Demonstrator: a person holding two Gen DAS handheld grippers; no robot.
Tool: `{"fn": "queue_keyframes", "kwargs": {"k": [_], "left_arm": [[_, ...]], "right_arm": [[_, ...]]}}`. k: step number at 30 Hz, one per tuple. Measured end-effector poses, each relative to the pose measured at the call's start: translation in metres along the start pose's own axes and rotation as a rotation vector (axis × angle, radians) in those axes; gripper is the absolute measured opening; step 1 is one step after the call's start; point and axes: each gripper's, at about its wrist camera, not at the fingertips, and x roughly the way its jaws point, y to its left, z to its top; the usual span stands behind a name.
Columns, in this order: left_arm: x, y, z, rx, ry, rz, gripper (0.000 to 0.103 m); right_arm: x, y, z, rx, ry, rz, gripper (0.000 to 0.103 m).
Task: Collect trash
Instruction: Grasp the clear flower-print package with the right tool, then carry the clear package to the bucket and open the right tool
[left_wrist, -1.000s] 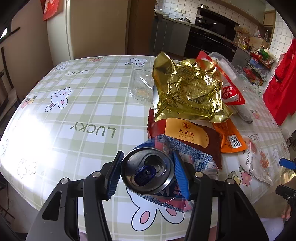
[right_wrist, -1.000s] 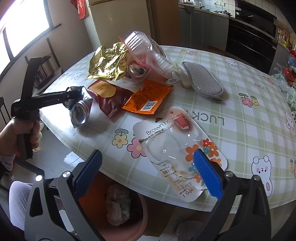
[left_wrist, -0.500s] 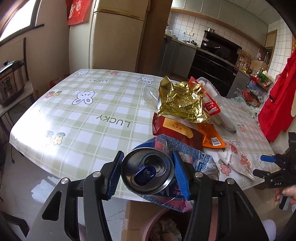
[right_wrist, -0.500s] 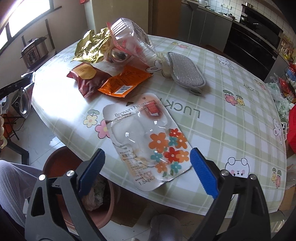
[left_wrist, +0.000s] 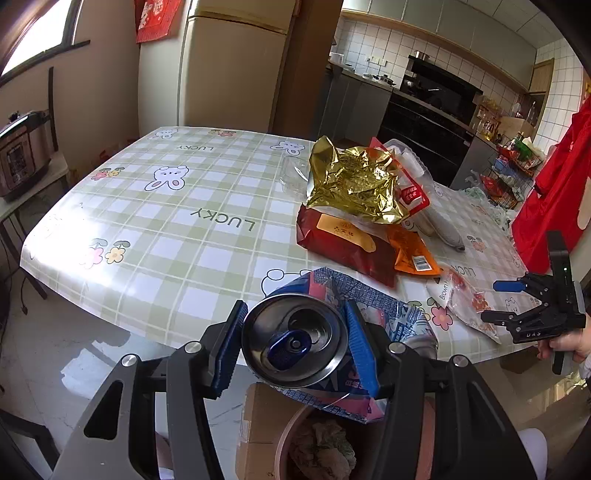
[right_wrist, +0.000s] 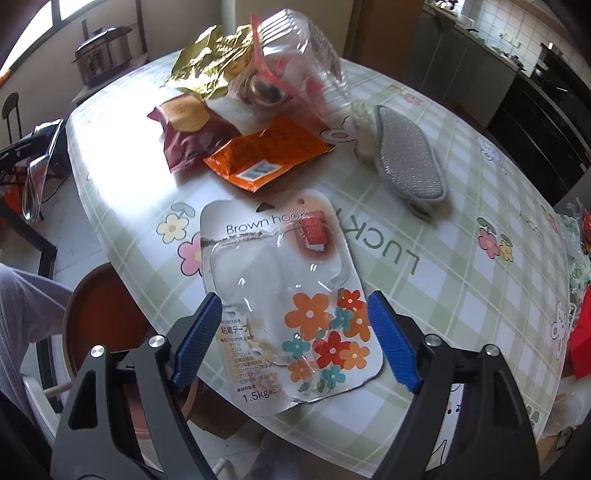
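1. The tabletop (right_wrist: 461, 236) edge is slippery: the hook package (right_wrist: 295, 295) overhangs it, and the closing right hand-held gripper (right_wrist: 295, 339), jaws not yet pressing, may push it off.
2. The left hand-held gripper (left_wrist: 295, 343) clamps the crushed can (left_wrist: 295, 343) above the bin (left_wrist: 284, 439); an off-centre release may miss.

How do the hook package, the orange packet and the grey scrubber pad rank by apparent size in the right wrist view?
1. Hook package, clearly largest, though it lies nearest the camera, which flatters it.
2. Orange packet and grey scrubber pad look about alike, so I would not rank these two.
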Motion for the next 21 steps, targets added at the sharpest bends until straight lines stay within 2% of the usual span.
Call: {"fn": "queue_keyframes", "kwargs": {"k": [3, 8, 12, 13, 14, 21], "left_arm": [[-0.003, 0.002, 0.000, 0.002, -0.001, 0.006, 0.052], [-0.006, 0.007, -0.002, -0.017, 0.006, 0.023, 0.052], [-0.009, 0.007, -0.002, -0.022, 0.010, 0.022, 0.052], [-0.010, 0.006, -0.002, -0.018, 0.006, 0.021, 0.052], [-0.012, 0.005, -0.002, -0.015, 0.003, 0.019, 0.052], [-0.025, 0.000, 0.002, -0.006, -0.018, 0.012, 0.052]], "right_arm": [[0.013, -0.003, 0.000, -0.039, 0.048, 0.011, 0.077], [0.019, -0.010, 0.003, -0.014, 0.034, 0.071, 0.077], [0.025, -0.007, 0.002, -0.024, 0.058, 0.104, 0.068], [0.025, -0.007, 0.002, -0.020, 0.057, 0.109, 0.067], [0.024, -0.006, 0.002, -0.013, 0.049, 0.113, 0.062], [0.009, 0.003, 0.000, 0.009, 0.009, 0.133, 0.060]]}}
